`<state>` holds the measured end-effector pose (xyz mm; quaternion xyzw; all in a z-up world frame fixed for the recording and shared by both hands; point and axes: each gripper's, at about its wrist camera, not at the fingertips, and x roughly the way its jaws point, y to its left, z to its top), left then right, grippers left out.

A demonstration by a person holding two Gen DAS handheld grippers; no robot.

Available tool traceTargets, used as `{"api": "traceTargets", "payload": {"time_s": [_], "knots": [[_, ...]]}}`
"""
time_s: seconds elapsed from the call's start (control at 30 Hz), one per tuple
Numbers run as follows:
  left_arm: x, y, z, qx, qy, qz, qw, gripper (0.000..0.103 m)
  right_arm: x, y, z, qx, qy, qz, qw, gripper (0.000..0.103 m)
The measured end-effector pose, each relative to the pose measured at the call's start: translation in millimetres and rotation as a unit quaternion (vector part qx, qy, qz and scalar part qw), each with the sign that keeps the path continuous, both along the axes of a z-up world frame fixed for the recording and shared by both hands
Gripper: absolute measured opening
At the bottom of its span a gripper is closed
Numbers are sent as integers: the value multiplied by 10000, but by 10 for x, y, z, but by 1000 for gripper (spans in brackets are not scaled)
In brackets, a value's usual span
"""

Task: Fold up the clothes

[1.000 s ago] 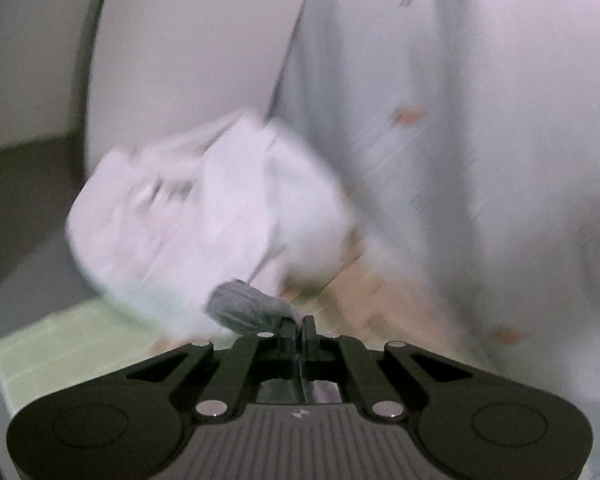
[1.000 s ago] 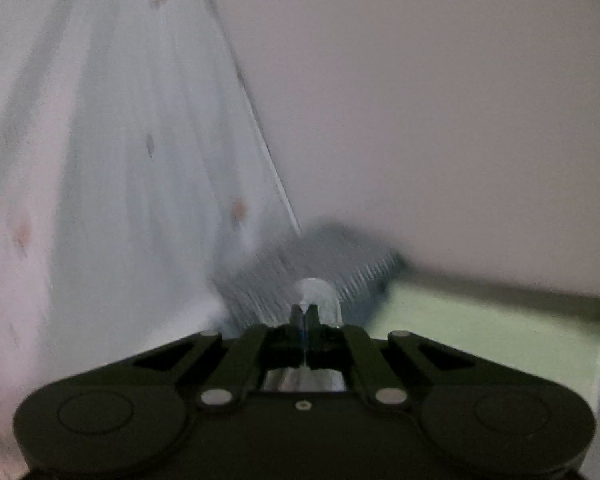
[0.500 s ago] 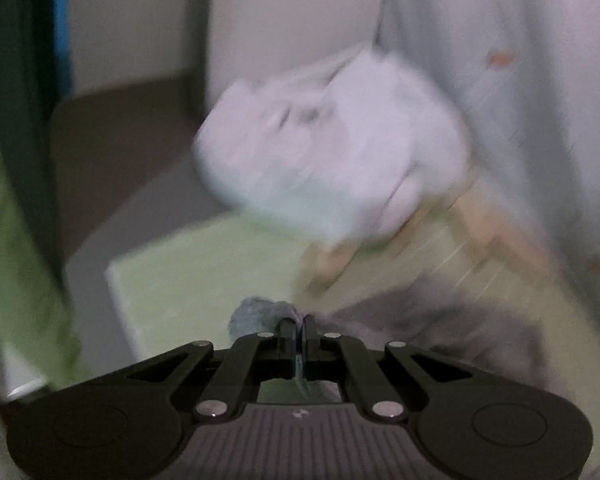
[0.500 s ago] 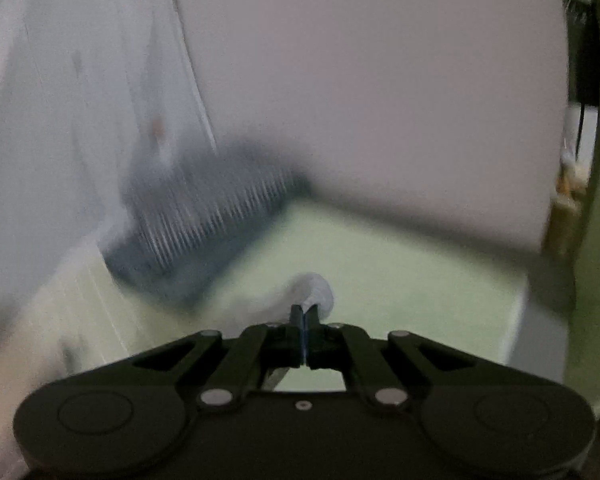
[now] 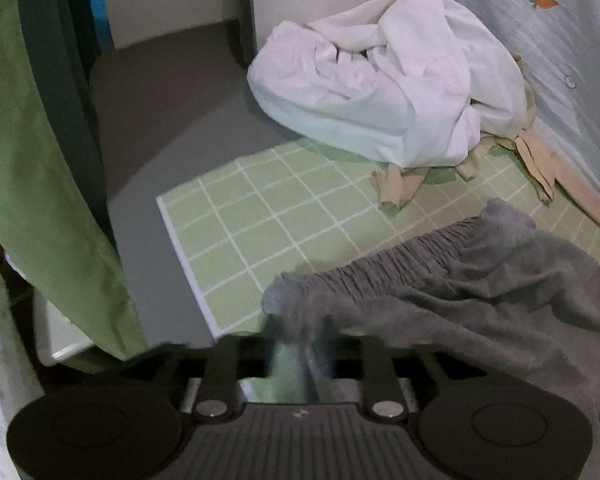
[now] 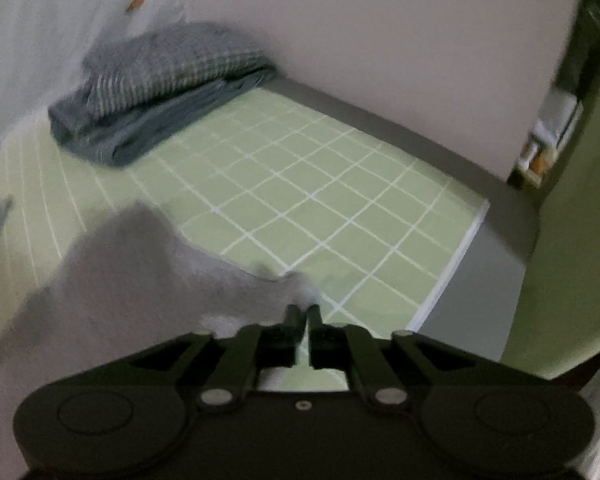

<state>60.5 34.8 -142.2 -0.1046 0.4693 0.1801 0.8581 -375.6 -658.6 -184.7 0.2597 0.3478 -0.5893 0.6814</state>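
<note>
Both views look forward and steeply down from just behind their own fingers, close above a green checked surface (image 5: 260, 216). The left wrist camera rides behind the left hand-held gripper (image 5: 300, 344) and faces the surface's left corner, a crumpled white heap (image 5: 372, 80) and a carrot-print cloth (image 5: 540, 60) behind. The right wrist camera, behind the right hand-held gripper (image 6: 304, 316), faces the right edge and a folded checked stack (image 6: 160, 88). Shared: the surface, the grey garment (image 5: 480, 288) and the carrot-print cloth.
</note>
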Motion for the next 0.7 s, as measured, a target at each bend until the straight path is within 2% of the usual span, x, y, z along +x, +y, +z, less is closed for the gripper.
{"api": "traceTargets", "payload": {"time_s": [0.03,0.1,0.13,0.17,0.23,0.3,0.43,0.7], "knots": [[-23,-31,54,41,-68,-28,10000,50,24,26,15,-37,127,69,9999,43],[-69,-92,161,122,-204,-83,9997,61,72,45,46,-136,148,101,9997,70],[-85,-133,214,156,-255,-139,9995,65,100,61,64,-181,127,124,9997,75],[-101,-174,268,191,-306,-195,9992,74,147,64,73,-200,93,193,9996,78],[-114,-274,344,295,-400,-326,9982,77,278,83,102,-290,106,377,9988,96],[-91,-389,372,367,-415,-521,9971,80,428,112,138,-425,138,591,9973,100],[-29,-610,359,374,-367,-821,9952,80,770,158,205,-566,46,1004,9933,102],[174,-933,223,370,-242,-1364,9897,81,1492,376,170,-406,-84,1828,9823,103]]}}
